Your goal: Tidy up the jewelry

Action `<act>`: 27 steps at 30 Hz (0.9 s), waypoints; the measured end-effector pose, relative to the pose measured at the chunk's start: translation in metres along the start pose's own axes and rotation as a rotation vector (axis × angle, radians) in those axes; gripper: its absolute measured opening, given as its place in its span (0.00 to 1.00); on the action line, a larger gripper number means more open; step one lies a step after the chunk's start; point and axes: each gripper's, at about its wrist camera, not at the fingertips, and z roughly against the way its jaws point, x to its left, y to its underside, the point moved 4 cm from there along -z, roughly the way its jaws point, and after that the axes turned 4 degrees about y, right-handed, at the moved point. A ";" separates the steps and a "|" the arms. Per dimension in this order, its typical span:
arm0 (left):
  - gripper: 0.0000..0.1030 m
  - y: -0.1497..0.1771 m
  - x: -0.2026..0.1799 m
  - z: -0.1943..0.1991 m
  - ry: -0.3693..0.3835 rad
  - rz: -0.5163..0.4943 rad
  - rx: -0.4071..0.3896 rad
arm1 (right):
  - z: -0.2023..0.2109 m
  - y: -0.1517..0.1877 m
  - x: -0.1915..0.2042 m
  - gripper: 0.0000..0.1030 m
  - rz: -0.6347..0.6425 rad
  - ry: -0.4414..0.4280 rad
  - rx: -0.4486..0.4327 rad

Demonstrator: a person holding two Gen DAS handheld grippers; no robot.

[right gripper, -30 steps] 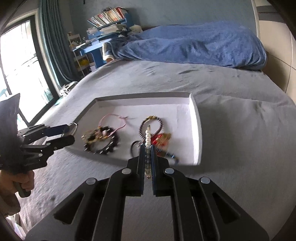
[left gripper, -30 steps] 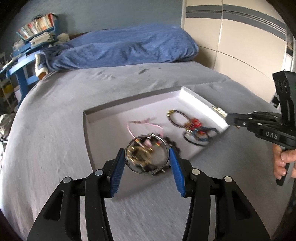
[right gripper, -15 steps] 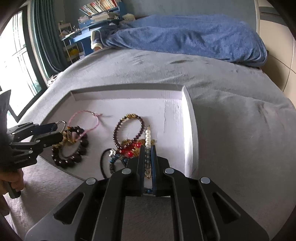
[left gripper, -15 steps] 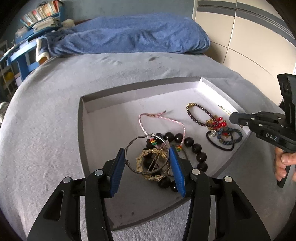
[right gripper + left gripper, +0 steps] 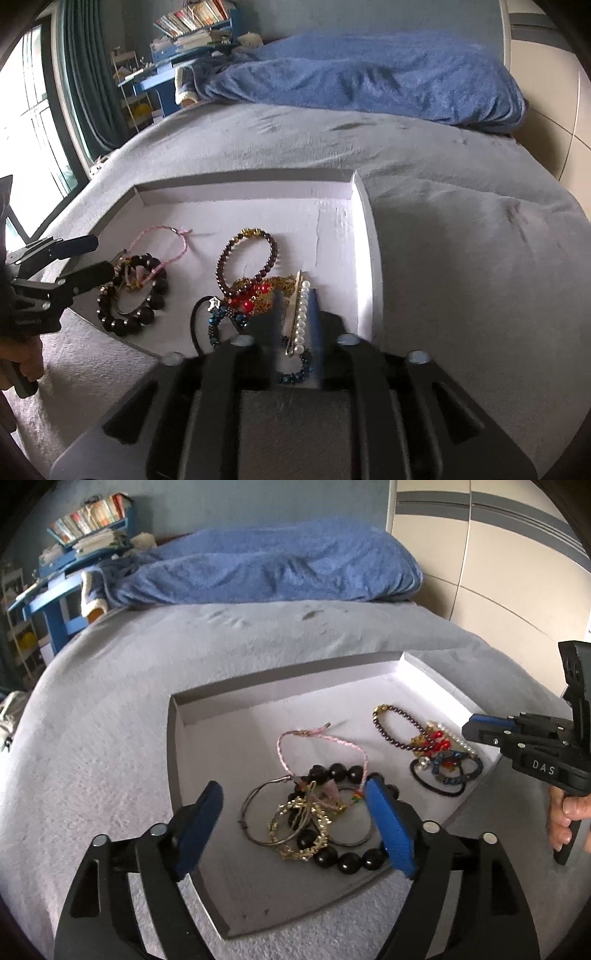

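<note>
One shallow white tray [image 5: 177, 738]. Two grippers. One big black-bead bracelet [image 5: 351, 856] at tray's near edge, one pink cord bracelet [image 5: 284, 753], two wire hoops [image 5: 251, 812], one gold chain bracelet [image 5: 295, 849], one dark-bead bracelet [image 5: 225, 258], one pearl clip [image 5: 302, 314].

- Legible marking: "DAS", white capital letters on the black body of the right gripper [image 5: 476, 727], seen from the left wrist view, just behind its fingers.
- Book spines on the blue shelf [image 5: 192, 22] at the far wall: coloured, lettering too small and blurred to read in either view.
- Faint marking on the side of the left gripper [image 5: 86, 258] in the right wrist view: present, not legible.
- No other text, number, brand or sign readable on the tray [image 5: 173, 738], the jewelry, the bedding or the wardrobe panels.
</note>
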 end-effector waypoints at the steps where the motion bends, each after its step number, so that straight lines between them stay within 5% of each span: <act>1: 0.84 0.000 0.000 0.003 0.000 0.004 -0.007 | 0.004 0.000 0.000 0.32 -0.004 -0.002 -0.013; 5: 0.91 0.003 -0.007 0.020 0.008 0.014 -0.047 | 0.020 0.005 0.000 0.52 -0.010 -0.003 -0.062; 18: 0.95 0.033 -0.007 0.085 -0.046 0.158 -0.233 | 0.076 0.039 0.006 0.87 -0.039 0.009 -0.181; 27: 0.95 0.064 -0.020 0.101 -0.055 0.171 -0.257 | 0.099 0.059 0.024 0.95 -0.007 0.026 -0.246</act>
